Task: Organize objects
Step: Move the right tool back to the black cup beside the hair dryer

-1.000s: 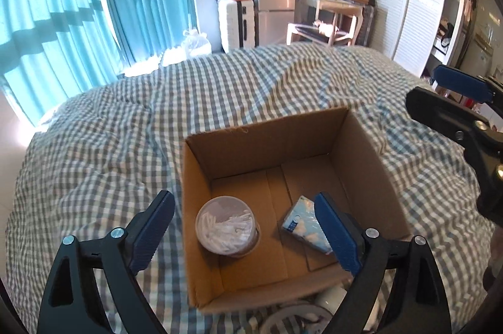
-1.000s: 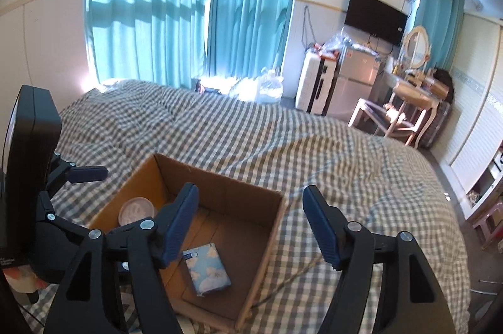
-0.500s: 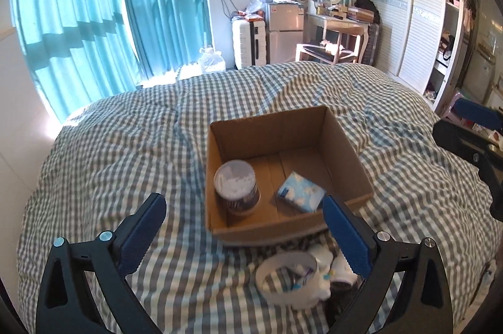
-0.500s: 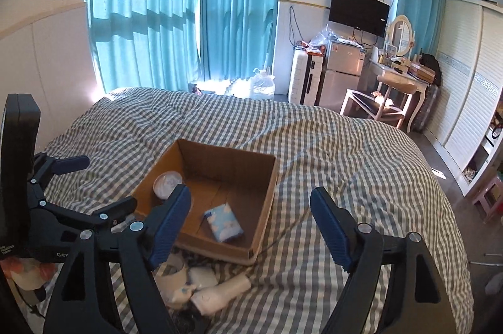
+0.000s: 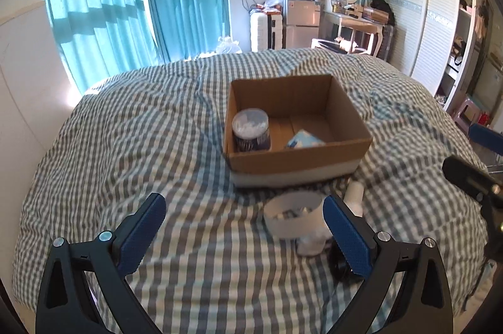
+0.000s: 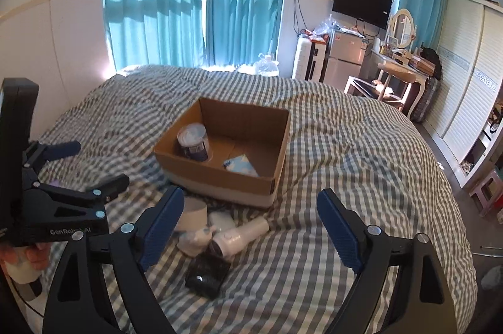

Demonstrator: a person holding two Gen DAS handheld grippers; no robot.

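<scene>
An open cardboard box (image 5: 298, 158) (image 6: 220, 176) sits on the checked bed. Inside it stand a round swab tub (image 5: 251, 129) (image 6: 192, 142) and a blue tissue pack (image 5: 303, 142) (image 6: 242, 165). In front of the box lie a white ring (image 5: 292, 219) (image 6: 191, 214), a white bottle (image 5: 353, 197) (image 6: 242, 235), a small white piece (image 5: 311, 244) and a black item (image 6: 206, 272). My left gripper (image 5: 242, 205) (image 6: 97, 162) is open and empty, left of these loose items. My right gripper (image 6: 251, 195) (image 5: 465, 148) hovers over them, its jaws opening, nothing between the pads.
The grey-and-white checked duvet (image 5: 157, 129) covers the whole bed. Teal curtains (image 6: 195, 3) hang behind it. A white suitcase (image 5: 267, 32), a small fridge (image 5: 301, 22), a dressing table (image 5: 355, 16) and a wardrobe (image 5: 437, 29) line the far wall. A hand (image 6: 34, 255) holds the left gripper.
Both grippers have drawn back from the box, which now looks smaller and farther. The loose items in front of it have come into view. Both pairs of jaws stand wider.
</scene>
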